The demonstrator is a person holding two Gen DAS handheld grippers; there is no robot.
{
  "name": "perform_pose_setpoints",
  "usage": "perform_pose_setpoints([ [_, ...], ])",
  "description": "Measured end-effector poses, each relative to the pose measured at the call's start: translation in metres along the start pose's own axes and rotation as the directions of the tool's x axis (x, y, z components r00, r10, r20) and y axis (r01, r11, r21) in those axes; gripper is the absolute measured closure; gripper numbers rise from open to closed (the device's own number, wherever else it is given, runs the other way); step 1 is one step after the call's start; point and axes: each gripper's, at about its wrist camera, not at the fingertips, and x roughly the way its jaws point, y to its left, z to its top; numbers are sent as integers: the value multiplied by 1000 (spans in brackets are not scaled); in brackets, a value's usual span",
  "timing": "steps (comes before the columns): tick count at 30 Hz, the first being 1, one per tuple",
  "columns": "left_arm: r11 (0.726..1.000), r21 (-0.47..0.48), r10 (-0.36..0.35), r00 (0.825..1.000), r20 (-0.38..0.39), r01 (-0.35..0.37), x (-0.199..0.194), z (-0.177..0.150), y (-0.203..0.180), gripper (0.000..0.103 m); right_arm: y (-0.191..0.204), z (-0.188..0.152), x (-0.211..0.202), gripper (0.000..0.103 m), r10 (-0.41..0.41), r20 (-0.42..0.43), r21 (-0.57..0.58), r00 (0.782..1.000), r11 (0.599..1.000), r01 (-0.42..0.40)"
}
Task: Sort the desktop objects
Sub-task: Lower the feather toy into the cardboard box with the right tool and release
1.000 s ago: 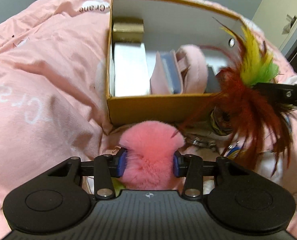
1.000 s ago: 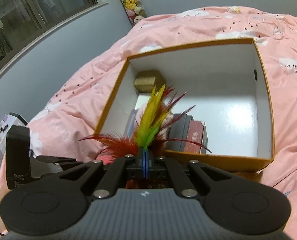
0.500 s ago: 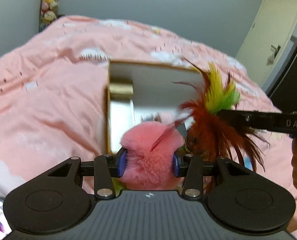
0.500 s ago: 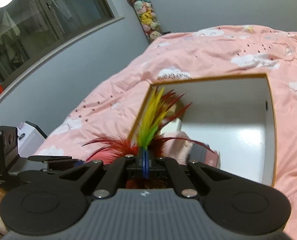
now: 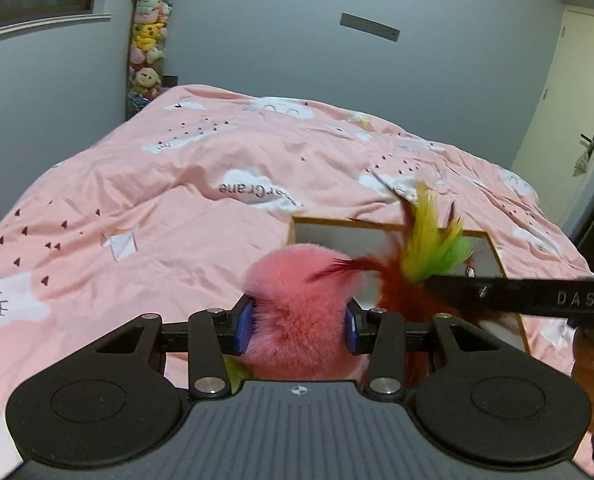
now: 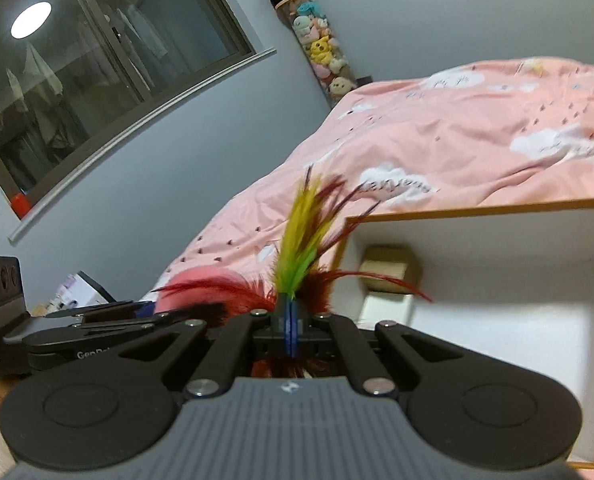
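— So where does the box sit from the two of them?

— Start on the left. The left gripper has its blue pads pressed into the sides of the pink pompom, partway apart because the fluff fills the gap. The open box lies ahead of it and off to its right, lower down on the pink duvet, with only the far rim peeking past the fluff.

— And the right one?

— The right gripper has its jaws pinched flat together on the stem of the feather toy, plumes standing up and forward. The box opening is ahead and just right of those jaws, white floor showing beside the gold case.

— Which is nearer, then?

— The right, I'd say; its feathers already overlap the box's near corner. The pompom needs to travel rightward and down to clear the rim.
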Motion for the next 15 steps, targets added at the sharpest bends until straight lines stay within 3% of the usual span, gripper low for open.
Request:
perform_pose_setpoints([
  [3,1000,-6,13,1000,0,-13,2,3,6,54,0,1,14,103,42,-27,21,999,999,-42],
  [10,1000,-6,16,1000,-22,-16,16,5,10,57,-9,-14,44,103,7,-112,44,994,999,-2],
  [11,1000,-6,14,1000,-24,-14,17,5,10,73,-10,-16,47,103,-11,-117,38,993,999,16],
  [12,1000,-2,10,999,-31,-10,19,6,10,80,-12,-19,49,103,-27,-122,31,992,999,31],
  [15,1000,0,0,999,-38,0,24,8,7,80,-19,-25,55,103,-27,-145,45,989,998,34],
])
